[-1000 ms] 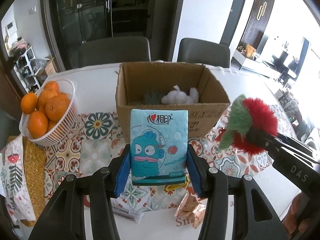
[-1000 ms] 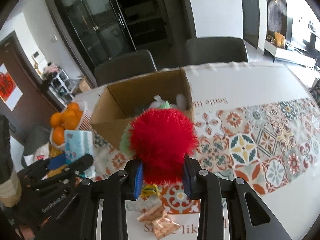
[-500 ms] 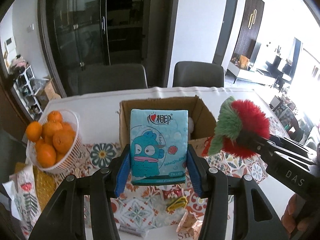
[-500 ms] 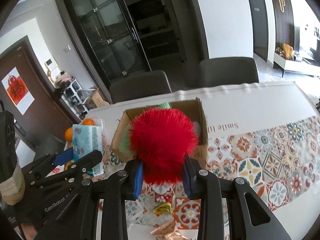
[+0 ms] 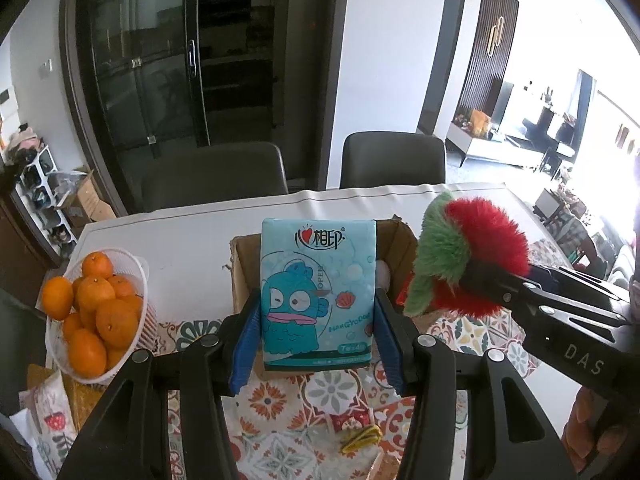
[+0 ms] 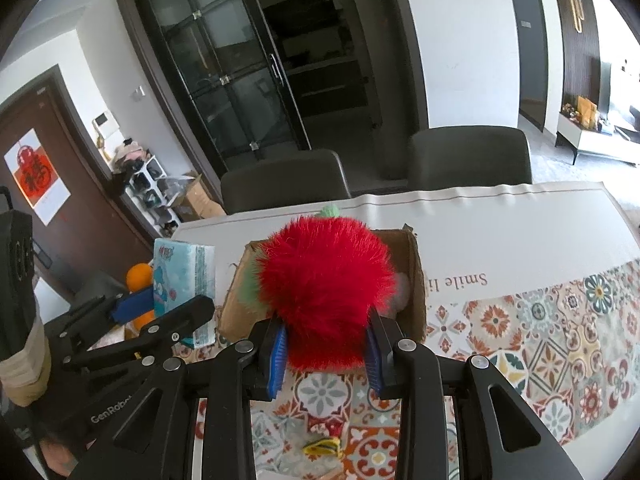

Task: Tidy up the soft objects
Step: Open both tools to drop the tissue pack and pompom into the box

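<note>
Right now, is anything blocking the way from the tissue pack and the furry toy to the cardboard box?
Nothing visible does. The left gripper holds the tissue pack and the right gripper the red-and-green furry toy, both raised in front of the cardboard box, whose top is open.

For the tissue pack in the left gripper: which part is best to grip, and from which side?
Grip the tissue pack across its lower half, one finger on each narrow side edge, coming from below, as the left gripper does. The pack stands upright with its flat printed face to the camera, so the two straight edges give parallel surfaces.
</note>
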The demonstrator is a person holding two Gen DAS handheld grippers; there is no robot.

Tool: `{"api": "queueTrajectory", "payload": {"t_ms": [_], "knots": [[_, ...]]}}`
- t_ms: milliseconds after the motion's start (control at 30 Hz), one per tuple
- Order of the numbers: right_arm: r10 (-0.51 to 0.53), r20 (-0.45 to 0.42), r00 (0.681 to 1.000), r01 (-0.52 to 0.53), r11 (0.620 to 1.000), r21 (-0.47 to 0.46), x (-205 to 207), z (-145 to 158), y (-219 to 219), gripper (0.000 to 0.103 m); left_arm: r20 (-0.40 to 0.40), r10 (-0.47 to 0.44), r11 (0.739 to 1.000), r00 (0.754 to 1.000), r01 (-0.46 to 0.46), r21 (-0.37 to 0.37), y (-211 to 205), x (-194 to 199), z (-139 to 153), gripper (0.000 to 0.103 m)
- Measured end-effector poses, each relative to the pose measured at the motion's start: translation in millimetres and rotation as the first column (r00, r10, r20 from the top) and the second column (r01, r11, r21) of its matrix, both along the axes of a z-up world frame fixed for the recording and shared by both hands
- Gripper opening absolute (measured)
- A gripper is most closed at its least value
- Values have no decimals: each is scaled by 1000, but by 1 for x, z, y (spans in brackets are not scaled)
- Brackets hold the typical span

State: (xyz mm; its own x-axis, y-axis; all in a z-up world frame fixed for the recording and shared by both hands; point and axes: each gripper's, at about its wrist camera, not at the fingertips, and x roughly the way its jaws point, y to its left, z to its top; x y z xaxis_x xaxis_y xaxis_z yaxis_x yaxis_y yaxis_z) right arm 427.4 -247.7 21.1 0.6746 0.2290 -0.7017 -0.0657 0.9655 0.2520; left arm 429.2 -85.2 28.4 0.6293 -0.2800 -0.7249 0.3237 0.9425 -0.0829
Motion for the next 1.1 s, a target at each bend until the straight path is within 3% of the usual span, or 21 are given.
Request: {"api": "queueTrajectory", "payload": {"t_ms": [333,800,867,900,1000,1100], "knots": [[18,-83,996,-19,1000,-16,40,-24,0,33,-53,-15,1000,998,16,12,-4,40,-25,51],[33,-231,972,-32,999,11,80,-83,-3,35,-175,-8,997,985,20,70,-11,84,-78,53],[47,-244,969,-43,999,23,83,-87,-2,39,-189,-3,996,982,19,83,-13,88,-83,68],[56,-249,967,-51,998,28,85,-89,-1,41,-196,-7,996,981,25,89,-15,89,-86,71],[33,-244,969,-32,999,10,86,-91,-2,61,-195,6,995,981,14,101,-15,90,-89,74],[1,-231,973,-7,1000,-25,84,-88,-3,64,-182,29,993,983,-8,118,-11,89,-88,76]]}}
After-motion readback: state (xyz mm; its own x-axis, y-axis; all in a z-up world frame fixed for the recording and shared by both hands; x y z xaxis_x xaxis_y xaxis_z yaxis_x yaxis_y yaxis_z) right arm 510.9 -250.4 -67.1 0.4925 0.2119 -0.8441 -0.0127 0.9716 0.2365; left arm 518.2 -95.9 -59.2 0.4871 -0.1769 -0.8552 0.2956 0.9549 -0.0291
